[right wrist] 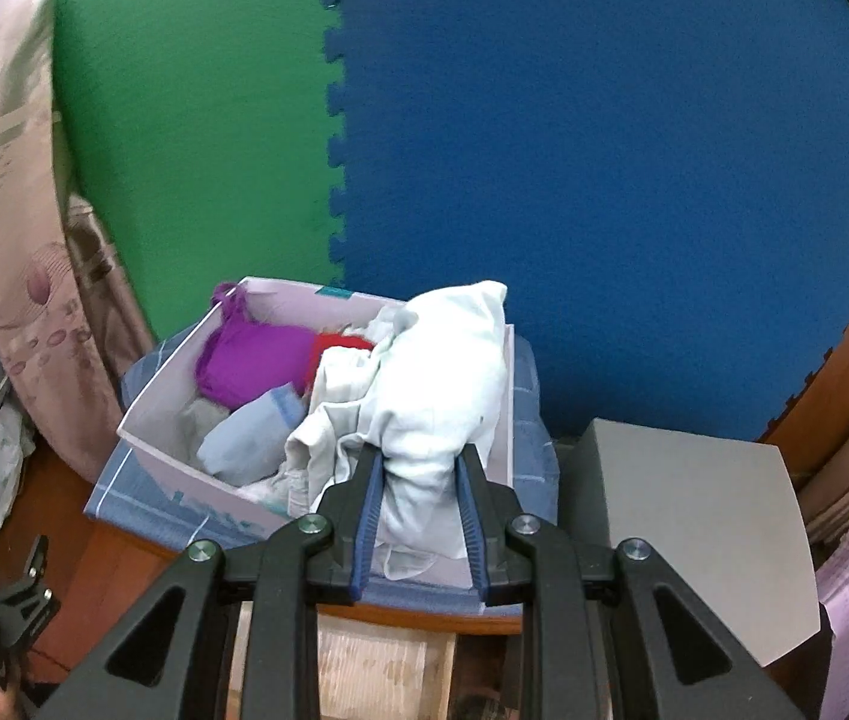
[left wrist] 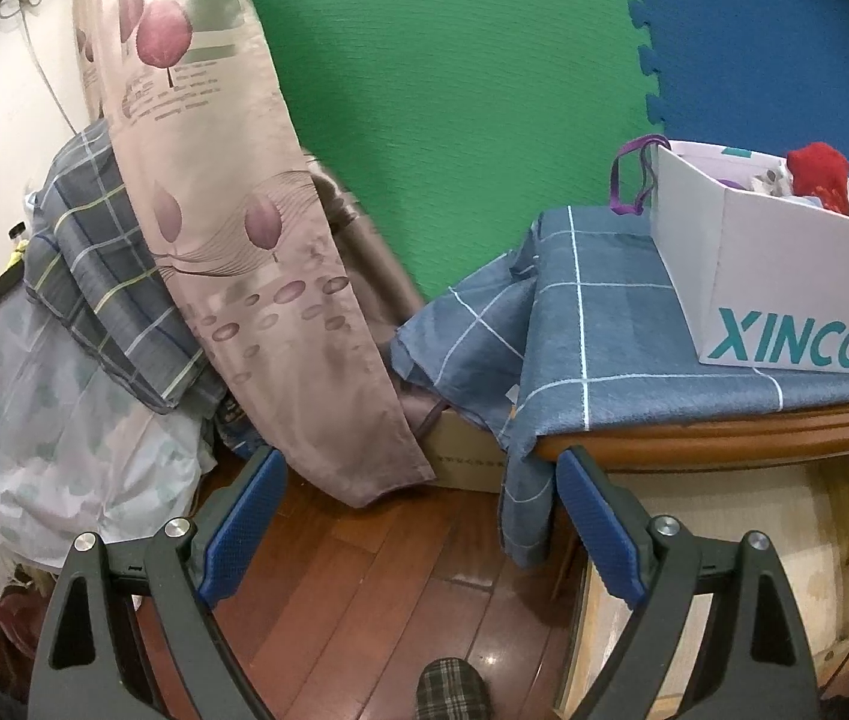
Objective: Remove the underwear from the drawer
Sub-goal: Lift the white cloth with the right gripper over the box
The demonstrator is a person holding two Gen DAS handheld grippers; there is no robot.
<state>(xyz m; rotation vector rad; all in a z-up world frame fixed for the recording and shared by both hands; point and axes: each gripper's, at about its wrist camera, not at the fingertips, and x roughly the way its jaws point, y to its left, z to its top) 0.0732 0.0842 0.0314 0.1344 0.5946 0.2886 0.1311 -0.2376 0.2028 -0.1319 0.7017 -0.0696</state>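
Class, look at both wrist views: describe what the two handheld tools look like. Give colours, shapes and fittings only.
Both match. The left tool and right tool each have black, angular plastic arms with triangular cut-outs, round silver bolts at the pivots, and two long fingers faced with ribbed blue pads. No cables or markings show.

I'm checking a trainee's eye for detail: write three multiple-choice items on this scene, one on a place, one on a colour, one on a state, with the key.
1. Where does the white box stand?
A. on the blue checked cloth
B. on the wooden floor
C. inside the drawer

2. What colour is the bunched garment at the box's far left corner?
A. yellow
B. purple
C. black

3. How is the right gripper?
A. wide open, empty
B. out of view
C. shut on a pale garment

Key: 1 A, the cloth lies under the box; 2 B, the purple garment shows beside a red one; 3 C, both pads pinch the pale fabric.
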